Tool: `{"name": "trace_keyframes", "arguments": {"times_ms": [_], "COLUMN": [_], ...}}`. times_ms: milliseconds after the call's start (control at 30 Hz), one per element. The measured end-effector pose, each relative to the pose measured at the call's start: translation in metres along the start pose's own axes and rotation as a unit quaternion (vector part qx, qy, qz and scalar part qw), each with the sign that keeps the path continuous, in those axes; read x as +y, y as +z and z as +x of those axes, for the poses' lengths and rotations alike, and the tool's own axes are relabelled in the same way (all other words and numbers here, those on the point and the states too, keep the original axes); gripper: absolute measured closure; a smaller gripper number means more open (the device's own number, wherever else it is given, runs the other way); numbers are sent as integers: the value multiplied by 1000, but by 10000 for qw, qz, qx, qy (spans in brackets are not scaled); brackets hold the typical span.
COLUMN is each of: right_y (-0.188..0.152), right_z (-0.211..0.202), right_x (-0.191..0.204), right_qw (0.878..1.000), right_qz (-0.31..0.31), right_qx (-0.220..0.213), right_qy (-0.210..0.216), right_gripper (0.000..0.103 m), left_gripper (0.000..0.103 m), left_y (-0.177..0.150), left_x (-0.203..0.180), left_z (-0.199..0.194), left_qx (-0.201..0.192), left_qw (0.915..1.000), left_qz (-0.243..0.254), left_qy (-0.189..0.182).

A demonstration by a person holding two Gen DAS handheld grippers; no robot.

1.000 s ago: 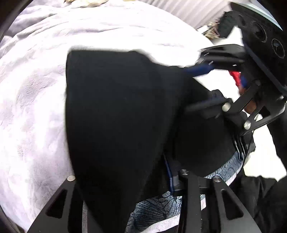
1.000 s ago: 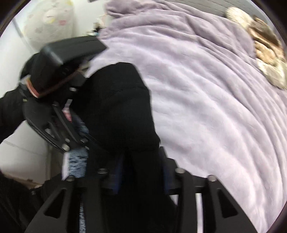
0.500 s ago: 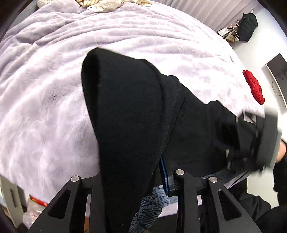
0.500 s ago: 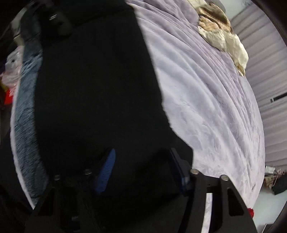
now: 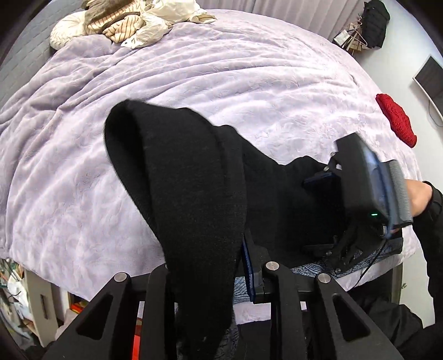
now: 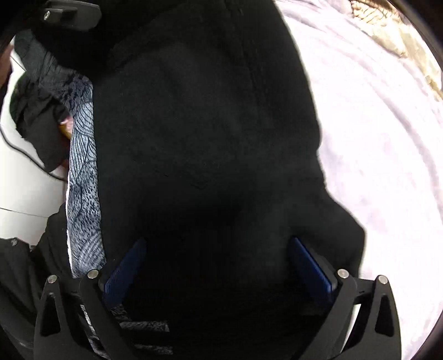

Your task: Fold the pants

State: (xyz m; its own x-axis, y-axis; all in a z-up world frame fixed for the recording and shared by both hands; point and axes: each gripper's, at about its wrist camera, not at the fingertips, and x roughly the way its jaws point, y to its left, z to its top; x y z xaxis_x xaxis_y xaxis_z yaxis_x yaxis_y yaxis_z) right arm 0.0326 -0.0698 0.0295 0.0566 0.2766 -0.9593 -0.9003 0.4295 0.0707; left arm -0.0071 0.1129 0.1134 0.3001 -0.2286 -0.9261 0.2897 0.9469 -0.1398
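The black pants (image 5: 193,193) lie near the front edge of the bed, on the fluffy purple blanket (image 5: 249,83), and one thick folded end hangs up in the air from my left tongs (image 5: 210,277). Those tongs have just been closing and now pinch the cloth tight, low at 6 o'clock in the left view. My right tongs (image 6: 218,265) have just been opening, and now the blue pads (image 6: 310,265) stand wide apart over the flat part of the pants, not squeezing anything. I think I am in the middle of laying one end over the other. To do it well, I should carry the lifted end over toward 3 o'clock in the left view, where my right tongs wait, and keep it high enough not to drag. I should line up the edges before I let go, then press the fold flat. A pile of striped clothes (image 5: 130,22) sits far away at 11 o'clock, and a red knitted thing (image 5: 396,121) lies at 2 o'clock, both well apart from my work.
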Motion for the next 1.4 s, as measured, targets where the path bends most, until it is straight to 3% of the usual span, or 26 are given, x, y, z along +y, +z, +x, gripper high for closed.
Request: {"name": "trace_keyframes", "arguments": {"times_ms": [167,333,500,667,867,933,1067,1133,1167,1200,1267,1400], "right_y": [-47,-145,-214,-281,-333,-350,-373,-381,-384,-388,-394,-400], "right_z": [-88,-154,-157,-149,-148,-149,-145,-142,-142,-140,-143,-155], "right_x": [18,30,33,41,42,45,47,49,51,51,51,48], "right_qw": [9884,9606,9437,9262,9005,8937,8816,8768,8744,8714,8648,8501], "right_qz": [346,1173,1978,2558,3284,3450,3733,3839,3893,3954,4064,4222], "right_qx": [-1343,-2173,-2109,-2303,-2434,-2439,-2494,-2509,-2512,-2533,-2633,-2943], "right_qy": [-626,-1278,-1605,-1538,-1487,-1508,-1458,-1442,-1438,-1423,-1327,-1114], "right_gripper": [0,0,0,0,0,0,0,0,0,0,0,0], "left_gripper": [78,79,80,83,84,84,83,75,65,48,28,24], "left_y": [2,11,23,17,6,1,-9,-8,-6,-4,0,12], "left_x": [-32,-74,-155,-244,-352,-369,-392,-392,-390,-388,-379,-362], "left_z": [-16,-36,-44,-37,20,42,98,96,89,80,60,19], "left_qx": [-44,-132,-134,23,502,690,1136,1042,1046,1082,1063,664], "left_qw": [9999,9990,9952,9855,9711,9668,9610,9611,9633,9640,9668,9736], "left_qz": [144,422,965,1694,2323,2449,2521,2559,2471,2420,2197,1809], "left_qy": [-23,-26,-89,-114,-235,-252,82,50,-27,-202,-759,-1225]}}
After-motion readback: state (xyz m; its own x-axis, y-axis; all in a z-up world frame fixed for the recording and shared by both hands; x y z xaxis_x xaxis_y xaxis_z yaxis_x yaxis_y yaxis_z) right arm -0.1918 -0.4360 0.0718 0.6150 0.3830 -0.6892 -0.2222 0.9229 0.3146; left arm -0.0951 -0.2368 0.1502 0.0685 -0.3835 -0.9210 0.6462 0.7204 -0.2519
